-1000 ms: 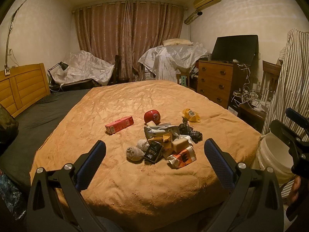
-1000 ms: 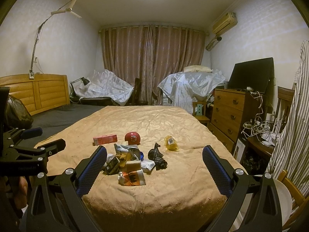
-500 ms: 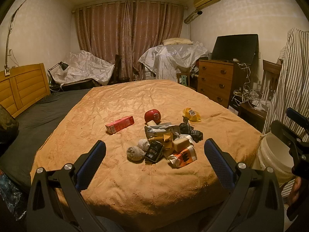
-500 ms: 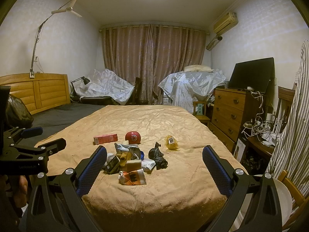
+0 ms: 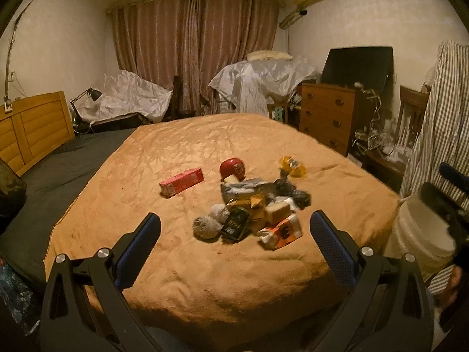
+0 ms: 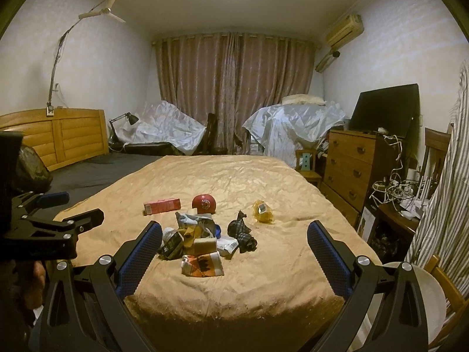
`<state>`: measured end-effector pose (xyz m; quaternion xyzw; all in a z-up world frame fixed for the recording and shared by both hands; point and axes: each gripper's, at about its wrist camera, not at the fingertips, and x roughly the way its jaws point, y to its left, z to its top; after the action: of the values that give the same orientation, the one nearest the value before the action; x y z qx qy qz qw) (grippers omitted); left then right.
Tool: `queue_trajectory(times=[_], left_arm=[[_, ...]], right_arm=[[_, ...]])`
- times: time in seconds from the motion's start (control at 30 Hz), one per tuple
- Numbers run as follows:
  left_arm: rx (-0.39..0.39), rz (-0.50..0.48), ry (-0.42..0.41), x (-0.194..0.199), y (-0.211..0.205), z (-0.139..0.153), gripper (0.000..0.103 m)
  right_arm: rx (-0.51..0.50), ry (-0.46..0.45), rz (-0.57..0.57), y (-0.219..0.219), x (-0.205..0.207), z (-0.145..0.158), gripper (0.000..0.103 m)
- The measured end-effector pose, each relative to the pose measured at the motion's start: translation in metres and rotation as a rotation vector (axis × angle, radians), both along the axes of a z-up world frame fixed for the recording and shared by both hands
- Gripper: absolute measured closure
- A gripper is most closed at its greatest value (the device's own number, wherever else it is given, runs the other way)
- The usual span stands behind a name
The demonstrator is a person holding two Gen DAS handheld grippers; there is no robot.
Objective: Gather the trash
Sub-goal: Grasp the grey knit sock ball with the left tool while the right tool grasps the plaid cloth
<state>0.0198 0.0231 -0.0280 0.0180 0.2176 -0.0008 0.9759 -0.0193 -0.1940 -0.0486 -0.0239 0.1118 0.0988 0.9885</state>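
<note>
A pile of trash [image 5: 255, 208] lies on the tan bedspread [image 5: 205, 270]: crumpled wrappers, small boxes, a grey paper ball [image 5: 206, 227] and an orange-and-white packet [image 5: 281, 231]. A pink box [image 5: 181, 180], a red round object [image 5: 232, 167] and a yellow wrapper [image 5: 293, 166] lie around it. The pile also shows in the right wrist view [image 6: 202, 240]. My left gripper [image 5: 234, 234] is open and empty, short of the pile. My right gripper [image 6: 234, 243] is open and empty, near the bed's foot edge. A white bucket [image 5: 419, 228] stands at the bed's right corner.
A wooden dresser [image 6: 351, 167] with a TV [image 6: 384, 108] stands right of the bed, with tangled cables [image 6: 392, 187] beside it. A striped cloth [image 5: 439, 117] hangs at right. A wooden headboard [image 5: 32, 126] is at left. Plastic-covered furniture [image 6: 293, 126] stands before the curtains.
Both views have shifted only slightly. Both grippers stay open and the trash has not moved.
</note>
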Motion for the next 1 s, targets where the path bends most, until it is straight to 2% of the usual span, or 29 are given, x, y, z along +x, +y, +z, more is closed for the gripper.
queue_trajectory(times=[0.07, 0.17, 0.33, 0.4, 0.47, 0.53, 0.67, 0.7, 0.77, 1.0], left_arm=[[0.050, 0.025, 0.036, 0.013, 0.011, -0.013, 0.005], [0.075, 0.074, 0.125, 0.040, 0.037, -0.041, 0.005], [0.019, 0.107, 0.314, 0.082, 0.090, -0.098, 0.005], [-0.005, 0.092, 0.367, 0.095, 0.102, -0.116, 0.011], [-0.025, 0.065, 0.409, 0.109, 0.106, -0.128, 0.022], [-0.042, 0.031, 0.421, 0.122, 0.106, -0.135, 0.029], [-0.127, -0.017, 0.427, 0.146, 0.103, -0.135, 0.029], [-0.154, -0.020, 0.425, 0.151, 0.103, -0.134, 0.029], [-0.204, -0.020, 0.428, 0.166, 0.101, -0.134, 0.018], [-0.289, 0.014, 0.454, 0.201, 0.094, -0.147, 0.017]], right_arm=[[-0.001, 0.017, 0.009, 0.001, 0.004, -0.010, 0.004], [-0.006, 0.053, 0.027, 0.002, 0.012, -0.021, 0.004], [-0.015, 0.165, 0.094, 0.007, 0.041, -0.047, 0.004], [-0.009, 0.219, 0.132, 0.012, 0.057, -0.059, 0.004], [0.010, 0.277, 0.174, 0.015, 0.071, -0.074, 0.004], [0.033, 0.330, 0.222, 0.021, 0.086, -0.088, 0.008], [0.087, 0.429, 0.278, 0.033, 0.114, -0.116, 0.016], [0.098, 0.445, 0.278, 0.033, 0.120, -0.120, 0.016], [0.118, 0.471, 0.271, 0.032, 0.132, -0.130, 0.016], [0.119, 0.484, 0.227, 0.018, 0.179, -0.134, 0.019]])
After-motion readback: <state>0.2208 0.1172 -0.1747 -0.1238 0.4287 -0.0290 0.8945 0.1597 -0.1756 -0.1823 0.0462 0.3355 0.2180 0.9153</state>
